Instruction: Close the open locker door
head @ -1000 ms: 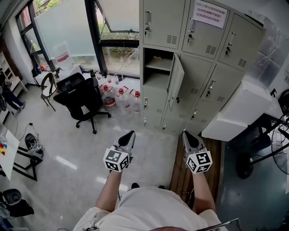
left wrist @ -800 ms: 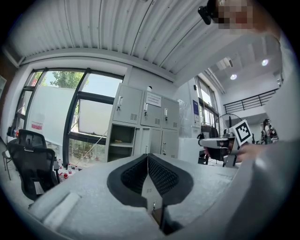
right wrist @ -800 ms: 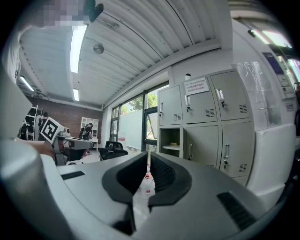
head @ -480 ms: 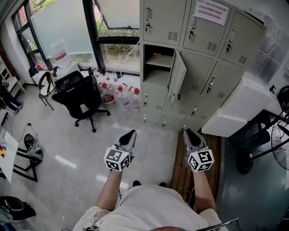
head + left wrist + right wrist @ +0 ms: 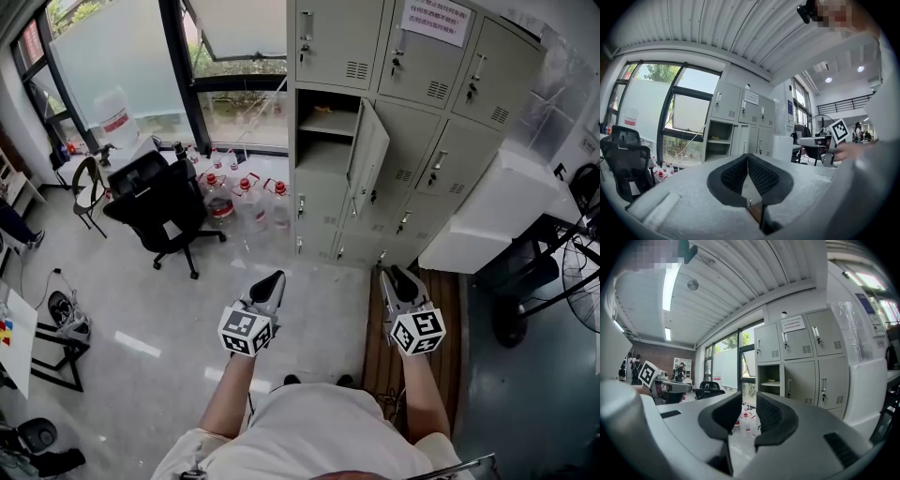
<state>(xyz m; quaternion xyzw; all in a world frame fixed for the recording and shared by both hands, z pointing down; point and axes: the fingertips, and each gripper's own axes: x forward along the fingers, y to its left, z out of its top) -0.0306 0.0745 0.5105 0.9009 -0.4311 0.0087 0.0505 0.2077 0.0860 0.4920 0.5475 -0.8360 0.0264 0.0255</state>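
The lockers (image 5: 412, 141) stand well ahead of both tongs, across open floor. One door (image 5: 368, 155) hangs ajar in the left column, ahead and between the tongs, closer to the right one's line. It is hinged on its right side and its free edge swings out toward the person. It looks like thin sheet metal: stiff, light and smooth, likely to swing easily and clang if shoved. Pressing the flat outer face near the free edge should do, with no grip needed. A chair (image 5: 159, 202) and bottles (image 5: 246, 202) sit off beyond the left tongs. The left tongs (image 5: 270, 284) are clenched, tips meeting on nothing. The right tongs (image 5: 398, 279) have just been opening and are released, with nothing between them.
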